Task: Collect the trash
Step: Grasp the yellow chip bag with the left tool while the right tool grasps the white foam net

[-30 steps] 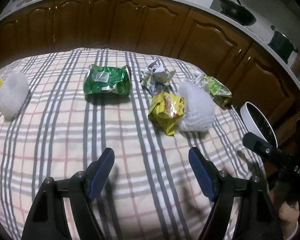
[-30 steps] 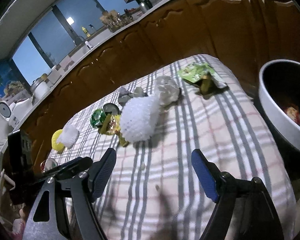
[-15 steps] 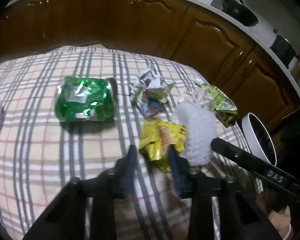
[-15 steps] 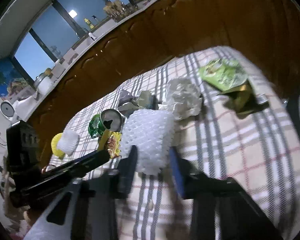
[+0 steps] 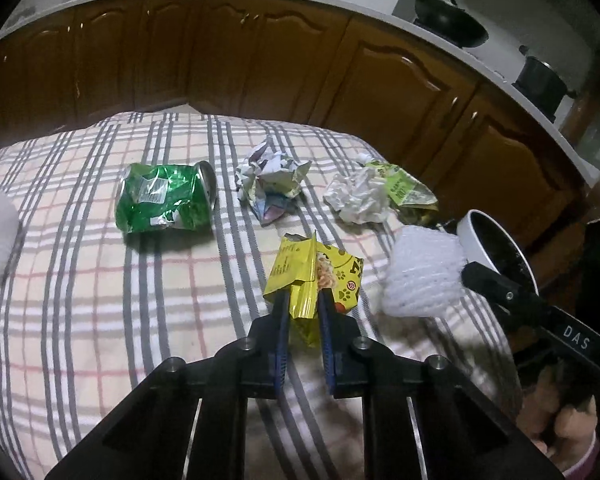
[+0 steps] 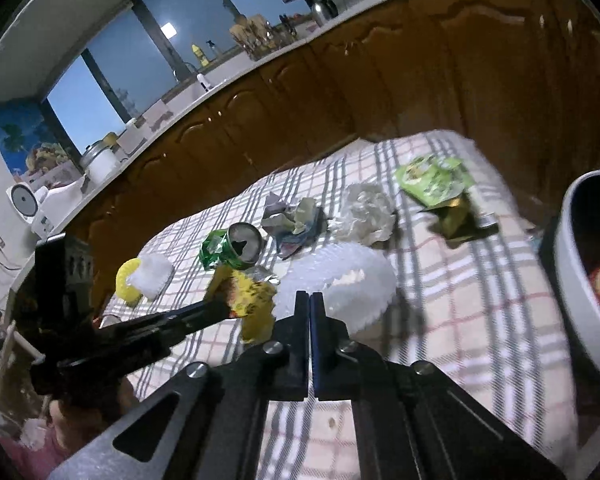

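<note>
**Hazards**

- Left gripper: it holds the crinkled yellow foil snack wrapper only by a narrow fold at the wrapper's near end. The foil is likely slick. A fast swing could pull the fold out and drop the wrapper back on the checked tablecloth.
- The right gripper works just to the right of the left one. The white foam net sleeve lies just beyond its tips and beside the yellow wrapper. If you move both tools at once, an arm may snag the other piece.
- The foam net looks soft and springy. A shallow bite on its edge may let go when you lift.
- The white round bin with a dark inside stands to the right of the right gripper, off the table edge. Carrying low could knock its rim.

**Tool state**

- Left gripper: the jaws have just been closing and now pinch the yellow wrapper, which stands up between the blue pads. The crushed green drinks can lies ahead and to the left, well apart from them.
- Right gripper: the jaws have just been closing and are now pressed together, with only a thin line between them. The tips meet the near edge of the foam net. You cannot tell whether any mesh is caught.
</note>
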Tool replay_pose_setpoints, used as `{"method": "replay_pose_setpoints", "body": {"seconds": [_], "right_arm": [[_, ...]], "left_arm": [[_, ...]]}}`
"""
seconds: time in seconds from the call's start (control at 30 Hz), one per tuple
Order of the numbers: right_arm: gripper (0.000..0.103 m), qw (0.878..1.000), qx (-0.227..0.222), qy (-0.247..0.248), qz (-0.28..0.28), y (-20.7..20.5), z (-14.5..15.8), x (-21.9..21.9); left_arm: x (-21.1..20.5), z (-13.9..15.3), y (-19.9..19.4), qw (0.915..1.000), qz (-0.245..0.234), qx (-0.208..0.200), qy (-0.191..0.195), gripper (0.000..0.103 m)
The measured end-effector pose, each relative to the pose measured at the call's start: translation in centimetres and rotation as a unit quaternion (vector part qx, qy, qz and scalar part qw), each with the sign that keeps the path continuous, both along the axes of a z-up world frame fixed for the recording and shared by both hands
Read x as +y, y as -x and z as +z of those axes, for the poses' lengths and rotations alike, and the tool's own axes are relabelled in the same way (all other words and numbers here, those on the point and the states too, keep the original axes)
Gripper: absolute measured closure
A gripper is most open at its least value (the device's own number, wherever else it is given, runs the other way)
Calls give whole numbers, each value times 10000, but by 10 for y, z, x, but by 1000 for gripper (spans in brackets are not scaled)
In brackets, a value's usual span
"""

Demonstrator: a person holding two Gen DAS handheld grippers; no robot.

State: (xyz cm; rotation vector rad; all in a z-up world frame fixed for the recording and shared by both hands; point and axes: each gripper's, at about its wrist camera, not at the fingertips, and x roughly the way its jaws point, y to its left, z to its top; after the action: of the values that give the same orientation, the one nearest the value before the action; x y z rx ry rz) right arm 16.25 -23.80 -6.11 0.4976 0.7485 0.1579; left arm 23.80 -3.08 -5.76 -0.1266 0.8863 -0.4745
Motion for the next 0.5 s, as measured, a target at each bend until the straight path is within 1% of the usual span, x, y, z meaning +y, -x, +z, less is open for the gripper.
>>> {"method": "replay_pose_setpoints", "body": {"seconds": [0.1,0.27,0.5], "right_arm": [[103,9999,-62,53,-120,15,6,-9],[103,9991,-160,113,-381,36,18,-28],[103,9961,-262,250,-807,64,30,-61]], "left_arm": [[-3,5,9,10000,-70,-34,25,90],[-16,16,23,9994,-334,-126,52,90],[-59,27,35,9966,-790,-213,58,90]]}}
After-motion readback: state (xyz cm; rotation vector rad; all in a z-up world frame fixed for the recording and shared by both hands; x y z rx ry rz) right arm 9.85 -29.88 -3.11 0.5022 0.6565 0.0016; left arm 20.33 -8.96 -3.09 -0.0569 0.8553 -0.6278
